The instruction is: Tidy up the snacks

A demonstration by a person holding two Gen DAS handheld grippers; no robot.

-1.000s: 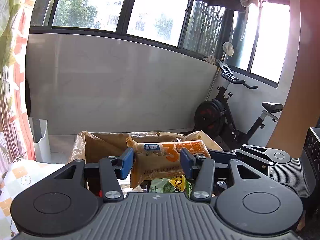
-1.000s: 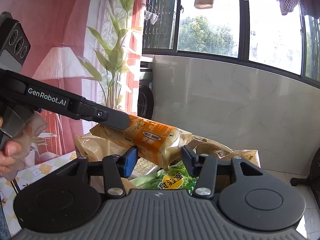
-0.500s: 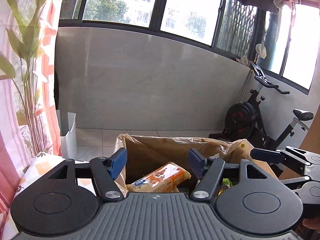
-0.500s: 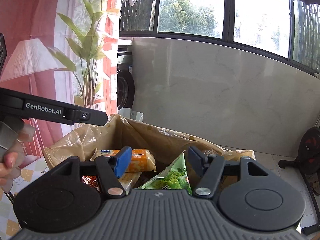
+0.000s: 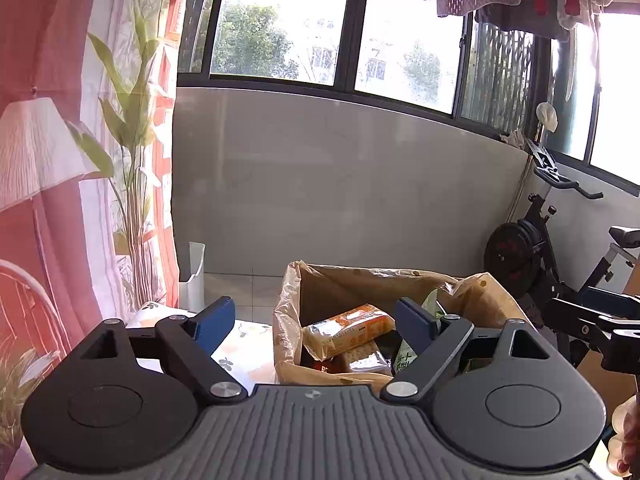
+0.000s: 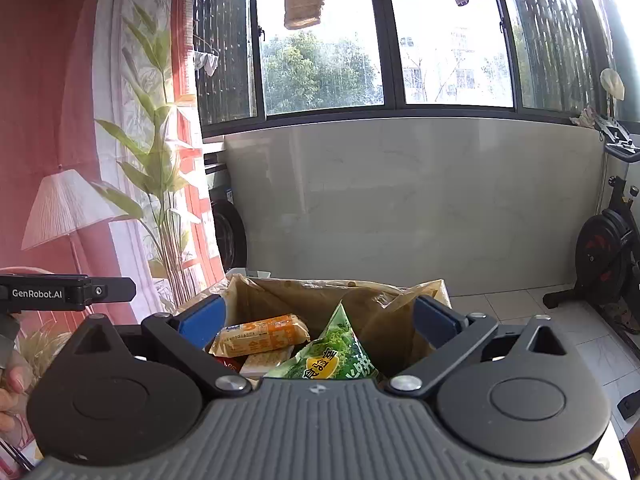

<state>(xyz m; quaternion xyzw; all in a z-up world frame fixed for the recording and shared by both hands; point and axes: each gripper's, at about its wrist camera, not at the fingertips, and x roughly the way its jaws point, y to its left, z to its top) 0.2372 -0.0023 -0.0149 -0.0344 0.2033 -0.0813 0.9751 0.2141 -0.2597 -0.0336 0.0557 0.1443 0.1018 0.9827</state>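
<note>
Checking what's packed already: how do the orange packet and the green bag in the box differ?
The orange packet lies flat, a long block; the green bag stands on end, its corner pointing up. The orange packet sits left, the green bag right, nearer the right gripper. Both lie loose inside the lined box.

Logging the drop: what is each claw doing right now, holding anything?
Left claw: open, jaws just opened, holding nothing; orange snack pack lies in the lined box.
Right claw: open, jaws just opened, holding nothing.

The orange snack pack (image 6: pixel 260 336), earlier held by both hand-held grippers, now lies in the bag (image 6: pixel 400 304), jaws opened.
</note>
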